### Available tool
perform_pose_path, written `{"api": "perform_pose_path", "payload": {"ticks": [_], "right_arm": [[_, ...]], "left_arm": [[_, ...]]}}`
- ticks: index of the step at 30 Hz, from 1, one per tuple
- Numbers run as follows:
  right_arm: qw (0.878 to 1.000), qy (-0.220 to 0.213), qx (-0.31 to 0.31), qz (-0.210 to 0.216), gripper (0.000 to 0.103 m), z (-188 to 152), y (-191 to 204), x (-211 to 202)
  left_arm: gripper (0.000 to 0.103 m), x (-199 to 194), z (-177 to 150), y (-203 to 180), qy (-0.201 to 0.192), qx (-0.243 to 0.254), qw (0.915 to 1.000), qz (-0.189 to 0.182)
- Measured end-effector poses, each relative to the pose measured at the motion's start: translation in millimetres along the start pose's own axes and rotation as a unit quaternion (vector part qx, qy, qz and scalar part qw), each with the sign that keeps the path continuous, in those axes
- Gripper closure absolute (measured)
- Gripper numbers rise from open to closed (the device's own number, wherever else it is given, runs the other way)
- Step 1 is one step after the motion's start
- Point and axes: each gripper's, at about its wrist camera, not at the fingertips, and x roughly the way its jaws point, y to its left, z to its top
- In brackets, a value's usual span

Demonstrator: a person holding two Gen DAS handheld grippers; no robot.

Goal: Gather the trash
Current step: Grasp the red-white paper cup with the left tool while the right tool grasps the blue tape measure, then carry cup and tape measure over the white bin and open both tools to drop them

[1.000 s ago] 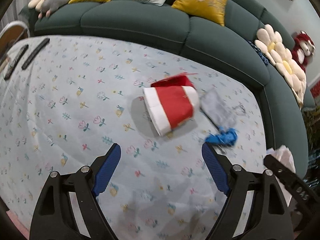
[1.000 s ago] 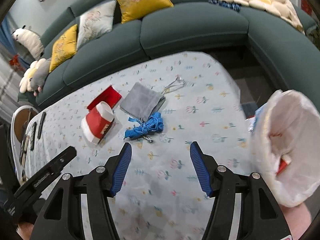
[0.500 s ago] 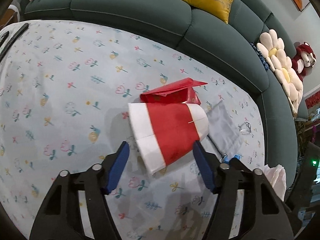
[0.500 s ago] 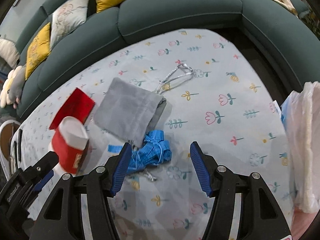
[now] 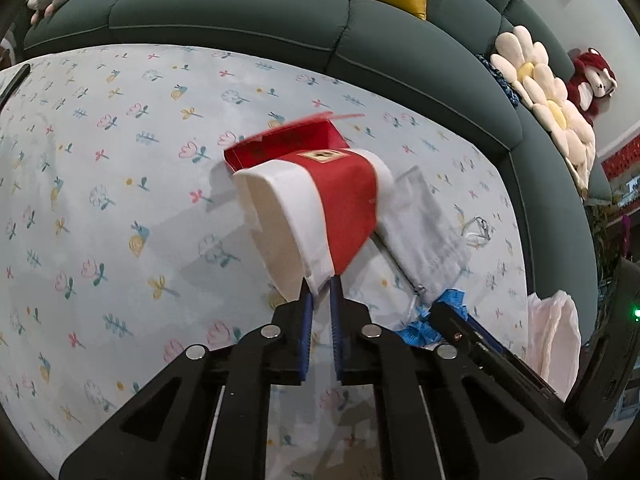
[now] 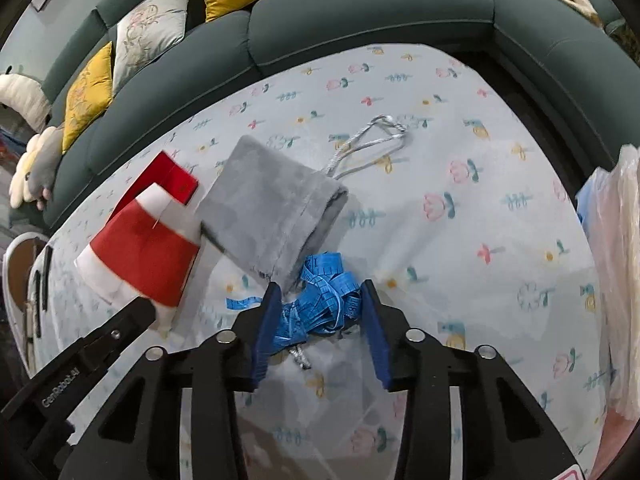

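My left gripper (image 5: 319,286) is shut on the rim of a crushed red and white paper cup (image 5: 320,212) and holds it tilted just above the flowered tablecloth; the cup also shows in the right wrist view (image 6: 140,256). My right gripper (image 6: 318,304) is open, its fingers on either side of a tangled blue measuring tape (image 6: 320,300) lying on the cloth. A red packet (image 6: 168,180) lies behind the cup. A grey drawstring pouch (image 6: 272,204) lies beside the tape.
A white plastic bag (image 6: 616,272) hangs at the right edge, also in the left wrist view (image 5: 556,340). A dark green sofa (image 5: 240,16) with cushions curves round the table's far side. Remote controls (image 6: 42,280) lie at the far left.
My left gripper closed on the cup's rim and raised it. My right gripper moved forward and down so the blue tape sits between its narrowed fingers.
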Motion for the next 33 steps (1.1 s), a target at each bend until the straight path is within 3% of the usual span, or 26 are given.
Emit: {"api": "perform_pose_path", "payload": {"ticks": [5,9,10,13,21,33], "right_arm": [[1.0,0.016,-0.001,0.019,0.079,-19,-9,-13],[0.999,0.021,0.005,0.028,0.082,-35,-21,-26],[0.999,0.02,0.005,0.029,0.088,-39,-25,-30],[0.999,0.015,0.011,0.037,0.089,-47,-37,-46],[0.998,-0.032,0.017,0.053,0.09,-48,-66,-100],[0.991,-0.111,0.045,0.05,0.09,-39,-127,-176]], "left_arm": [[0.101,-16,-16,-8,-0.007,0.01,0.9999,0.005],[0.101,-31,-31,-17,-0.012,0.014,0.9998,0.004],[0.101,-33,-34,-18,-0.012,0.014,0.9998,0.002],[0.101,-45,-46,-29,-0.016,0.016,0.9997,-0.003],[0.101,-73,-73,-70,-0.028,0.045,0.9985,-0.014],[0.101,-108,-99,-171,-0.055,0.135,0.9882,-0.046]]}}
